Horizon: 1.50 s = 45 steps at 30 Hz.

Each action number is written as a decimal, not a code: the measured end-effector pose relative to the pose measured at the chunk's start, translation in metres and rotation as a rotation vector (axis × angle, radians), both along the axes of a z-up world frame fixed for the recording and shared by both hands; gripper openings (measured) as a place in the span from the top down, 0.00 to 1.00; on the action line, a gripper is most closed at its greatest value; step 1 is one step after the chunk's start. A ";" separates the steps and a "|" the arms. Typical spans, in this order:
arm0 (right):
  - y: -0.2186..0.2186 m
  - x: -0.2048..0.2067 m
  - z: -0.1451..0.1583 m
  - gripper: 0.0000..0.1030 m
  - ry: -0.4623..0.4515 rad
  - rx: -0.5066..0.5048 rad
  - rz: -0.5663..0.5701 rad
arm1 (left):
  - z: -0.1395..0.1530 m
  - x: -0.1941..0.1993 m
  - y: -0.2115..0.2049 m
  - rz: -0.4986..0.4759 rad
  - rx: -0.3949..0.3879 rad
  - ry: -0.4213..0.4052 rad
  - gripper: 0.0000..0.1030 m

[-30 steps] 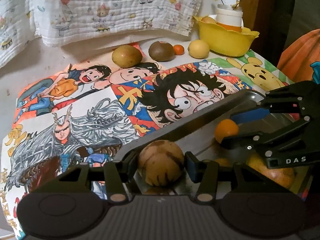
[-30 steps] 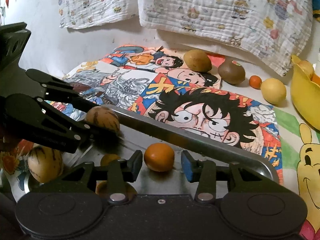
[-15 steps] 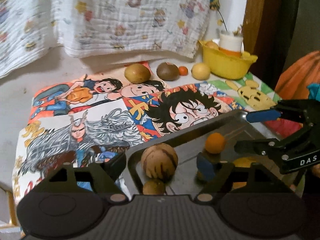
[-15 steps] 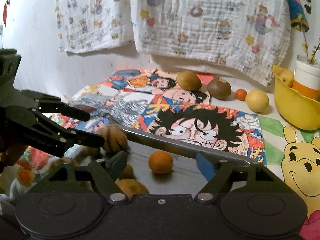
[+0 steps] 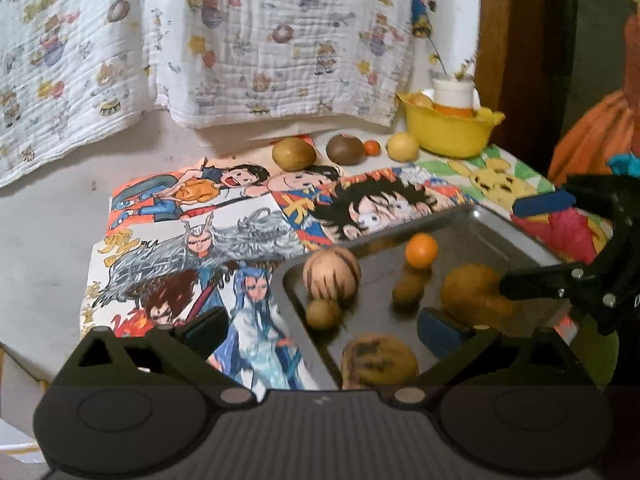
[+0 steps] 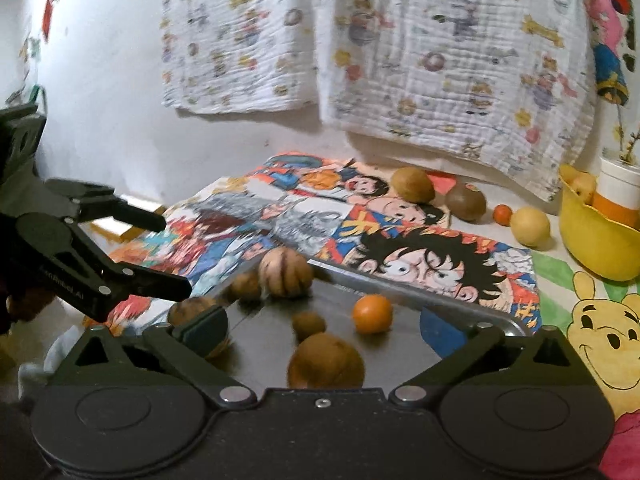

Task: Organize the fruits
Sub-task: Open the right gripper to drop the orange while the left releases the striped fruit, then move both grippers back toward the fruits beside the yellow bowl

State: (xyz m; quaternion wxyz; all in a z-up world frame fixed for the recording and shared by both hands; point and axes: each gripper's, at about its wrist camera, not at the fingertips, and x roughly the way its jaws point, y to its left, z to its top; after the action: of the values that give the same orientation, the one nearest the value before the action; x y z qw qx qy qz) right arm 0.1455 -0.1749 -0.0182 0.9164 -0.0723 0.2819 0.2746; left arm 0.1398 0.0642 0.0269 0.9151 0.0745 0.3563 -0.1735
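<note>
A tabletop (image 5: 48, 240) covered with cartoon posters (image 5: 192, 240) stands against a white wall hung with printed cloths (image 6: 440, 60). On it lies a metal tray (image 5: 480, 224) holding the fruits: a striped fruit (image 5: 331, 273), a small orange (image 5: 421, 249) and several brownish ones. The left gripper (image 5: 322, 330) and right gripper (image 6: 324, 326) have just been opening; both stand wide over the tray, holding nothing. Beyond the tray, a yellow bowl (image 5: 452, 136) and four loose fruits (image 5: 294, 154) sit by the wall.

Orange fruit (image 6: 372, 313); brown-striped tan fruit (image 5: 331, 277); yellow bowl (image 5: 450, 136); silver tray (image 5: 516, 232).
</note>
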 end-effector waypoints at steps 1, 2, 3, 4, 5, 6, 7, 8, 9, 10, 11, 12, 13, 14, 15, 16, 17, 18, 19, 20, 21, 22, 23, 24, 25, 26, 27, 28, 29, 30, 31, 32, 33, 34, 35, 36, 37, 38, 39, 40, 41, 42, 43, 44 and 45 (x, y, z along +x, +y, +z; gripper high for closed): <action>0.000 -0.003 -0.001 0.01 0.003 -0.009 0.008 | 0.000 -0.004 -0.001 -0.011 0.016 -0.001 0.01; 0.000 -0.006 -0.003 0.01 0.010 -0.018 0.015 | -0.001 -0.008 -0.002 -0.026 0.038 0.000 0.01; 0.001 -0.008 -0.004 0.01 0.019 -0.026 0.022 | -0.001 -0.012 -0.003 -0.037 0.057 -0.001 0.01; 0.001 -0.010 -0.006 0.01 0.033 -0.038 0.028 | -0.001 -0.016 -0.004 -0.049 0.074 -0.005 0.00; 0.001 -0.012 -0.008 0.01 0.043 -0.052 0.030 | -0.002 -0.020 -0.006 -0.062 0.093 -0.010 0.00; 0.001 -0.014 -0.010 0.01 0.049 -0.068 0.029 | -0.002 -0.023 -0.007 -0.071 0.109 -0.015 0.00; 0.000 -0.017 -0.012 0.01 0.055 -0.086 0.025 | -0.002 -0.026 -0.008 -0.078 0.121 -0.018 0.01; -0.001 -0.018 -0.014 0.01 0.061 -0.101 0.020 | -0.002 -0.027 -0.009 -0.084 0.132 -0.018 0.00; -0.004 -0.019 -0.015 0.01 0.070 -0.115 0.013 | -0.003 -0.028 -0.009 -0.087 0.142 -0.015 0.00; -0.006 -0.021 -0.017 0.01 0.081 -0.129 0.004 | -0.004 -0.028 -0.009 -0.089 0.151 -0.012 0.00; -0.008 -0.022 -0.018 0.01 0.090 -0.140 -0.002 | -0.005 -0.027 -0.010 -0.093 0.159 -0.005 0.00; -0.011 -0.023 -0.019 0.01 0.098 -0.148 -0.007 | -0.007 -0.026 -0.010 -0.096 0.166 0.004 0.00; -0.014 -0.023 -0.020 0.01 0.105 -0.156 -0.012 | -0.008 -0.025 -0.009 -0.100 0.172 0.014 0.00; -0.017 -0.023 -0.021 0.01 0.110 -0.162 -0.014 | -0.010 -0.023 -0.008 -0.106 0.179 0.026 0.00; -0.019 -0.023 -0.022 0.01 0.113 -0.168 -0.014 | -0.012 -0.022 -0.007 -0.111 0.182 0.034 0.00; -0.022 -0.022 -0.022 0.01 0.116 -0.172 -0.015 | -0.013 -0.021 -0.006 -0.115 0.186 0.043 0.00; -0.025 -0.022 -0.023 0.01 0.119 -0.177 -0.018 | -0.015 -0.020 -0.004 -0.115 0.192 0.050 0.00; -0.028 -0.021 -0.024 0.01 0.122 -0.181 -0.022 | -0.016 -0.018 -0.002 -0.111 0.195 0.054 0.00; -0.030 -0.019 -0.025 0.01 0.126 -0.184 -0.028 | -0.017 -0.016 -0.001 -0.106 0.196 0.059 0.00; -0.032 -0.017 -0.025 0.01 0.130 -0.188 -0.033 | -0.018 -0.014 0.001 -0.102 0.196 0.066 0.00; -0.034 -0.015 -0.026 0.01 0.133 -0.192 -0.039 | -0.018 -0.012 0.003 -0.100 0.197 0.073 0.00; -0.035 -0.013 -0.026 0.01 0.134 -0.195 -0.046 | -0.019 -0.010 0.005 -0.097 0.199 0.079 0.00; -0.036 -0.010 -0.026 0.01 0.134 -0.195 -0.051 | -0.019 -0.009 0.006 -0.095 0.205 0.086 0.00; -0.038 -0.008 -0.026 0.01 0.134 -0.192 -0.054 | -0.020 -0.006 0.008 -0.096 0.213 0.092 0.00; -0.040 -0.006 -0.026 0.01 0.136 -0.187 -0.057 | -0.020 -0.005 0.009 -0.096 0.220 0.097 0.00; -0.042 -0.003 -0.026 0.01 0.137 -0.182 -0.058 | -0.020 -0.003 0.011 -0.097 0.227 0.100 0.00; -0.043 -0.001 -0.026 0.01 0.139 -0.179 -0.060 | -0.019 -0.002 0.013 -0.099 0.234 0.102 0.00; -0.044 0.002 -0.026 0.01 0.141 -0.179 -0.062 | -0.019 0.000 0.014 -0.100 0.240 0.102 0.00; -0.045 0.004 -0.026 0.01 0.142 -0.182 -0.065 | -0.018 0.001 0.016 -0.100 0.247 0.102 0.00; -0.046 0.006 -0.026 0.01 0.141 -0.185 -0.069 | -0.018 0.003 0.017 -0.099 0.254 0.101 0.00; -0.047 0.009 -0.025 0.01 0.140 -0.187 -0.074 | -0.016 0.006 0.019 -0.096 0.260 0.099 0.00; -0.048 0.011 -0.024 0.01 0.138 -0.186 -0.077 | -0.015 0.009 0.021 -0.094 0.265 0.097 0.00; -0.049 0.013 -0.023 0.01 0.137 -0.184 -0.081 | -0.014 0.012 0.023 -0.090 0.269 0.096 0.00; -0.050 0.016 -0.023 0.01 0.135 -0.183 -0.087 | -0.013 0.015 0.025 -0.085 0.273 0.095 0.00; -0.051 0.019 -0.022 0.01 0.134 -0.180 -0.093 | -0.012 0.018 0.026 -0.082 0.275 0.095 0.00; -0.052 0.022 -0.021 0.01 0.136 -0.177 -0.098 | -0.010 0.022 0.028 -0.078 0.276 0.095 0.00; -0.052 0.025 -0.021 0.01 0.137 -0.175 -0.100 | -0.009 0.026 0.029 -0.076 0.276 0.095 0.00; -0.053 0.028 -0.020 0.01 0.137 -0.176 -0.103 | -0.008 0.030 0.030 -0.075 0.279 0.094 0.00; -0.054 0.031 -0.019 0.01 0.135 -0.177 -0.107 | -0.007 0.034 0.031 -0.074 0.283 0.092 0.00; -0.055 0.034 -0.018 0.01 0.133 -0.177 -0.109 | -0.006 0.038 0.032 -0.072 0.287 0.089 0.00; -0.055 0.037 -0.017 0.01 0.132 -0.176 -0.110 | -0.006 0.042 0.032 -0.071 0.290 0.088 0.00; -0.056 0.040 -0.017 0.01 0.130 -0.175 -0.113 | -0.005 0.047 0.033 -0.070 0.293 0.087 0.00; -0.057 0.043 -0.017 0.01 0.130 -0.173 -0.118 | -0.005 0.052 0.034 -0.069 0.295 0.086 0.00; -0.059 0.047 -0.016 0.01 0.128 -0.169 -0.123 | -0.005 0.056 0.034 -0.068 0.297 0.086 0.00; -0.060 0.050 -0.016 0.01 0.125 -0.164 -0.129 | -0.005 0.062 0.034 -0.067 0.298 0.086 0.00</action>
State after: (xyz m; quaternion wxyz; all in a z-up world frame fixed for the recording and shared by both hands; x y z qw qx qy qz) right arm 0.1956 -0.2349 -0.0340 0.9038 -0.1114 0.3642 0.1952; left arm 0.2022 0.0985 0.0216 0.8714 0.2139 0.4144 -0.1523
